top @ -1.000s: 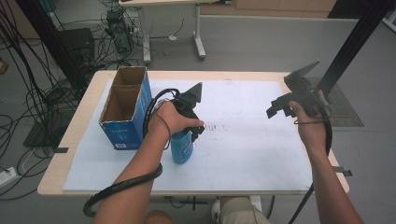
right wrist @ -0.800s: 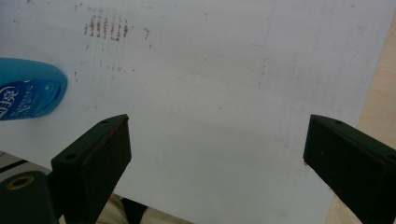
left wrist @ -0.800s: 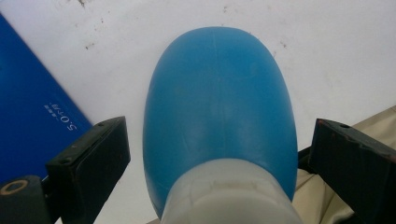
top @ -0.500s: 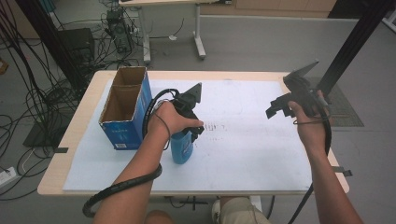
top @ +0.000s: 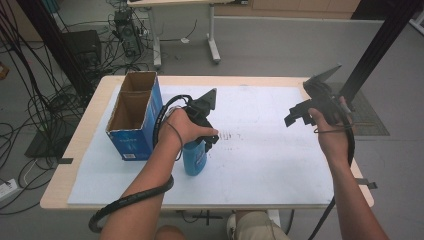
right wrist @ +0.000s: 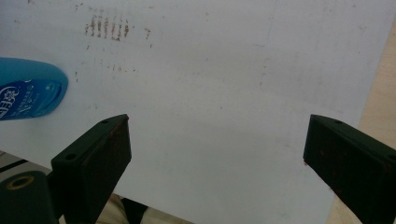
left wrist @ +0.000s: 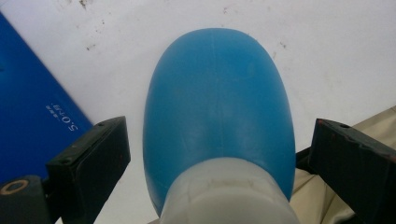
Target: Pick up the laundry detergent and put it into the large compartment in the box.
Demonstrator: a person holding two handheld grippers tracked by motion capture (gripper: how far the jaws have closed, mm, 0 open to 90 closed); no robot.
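One blue bottle [top: 194, 157] stands upright on the white sheet [top: 260, 165] at the near-left part of the table [top: 75, 165], just beside the box [top: 134, 116] on its right. The left gripper [top: 209, 142] hangs right over the bottle, pointing down at it. In the left gripper view the bottle [left wrist: 217, 107] sits between the two jaws with its white cap [left wrist: 231, 191] nearest the camera; the jaws are spread wide, and a clear gap of sheet shows on each side between jaw and bottle, so nothing is clamped. The box's blue wall [left wrist: 32, 107] lies just left of the left jaw there.

The right gripper [top: 296, 116] is held up in the air over the right half of the sheet, well apart from the bottle. Its jaws also stand wide apart with nothing between them; in the right gripper view they frame bare sheet [right wrist: 219, 116], with the bottle [right wrist: 30, 93] off at the left edge and a patch of brown scuff marks [right wrist: 107, 25] beyond it.

Counted: one bottle, one box, two grippers, one sheet, one table. The box is open at the top, with two compartments, and stands at the far-left of the sheet. Beyond the table lie a grey floor, cables [top: 35, 100] at the left and a second table's legs [top: 214, 35].
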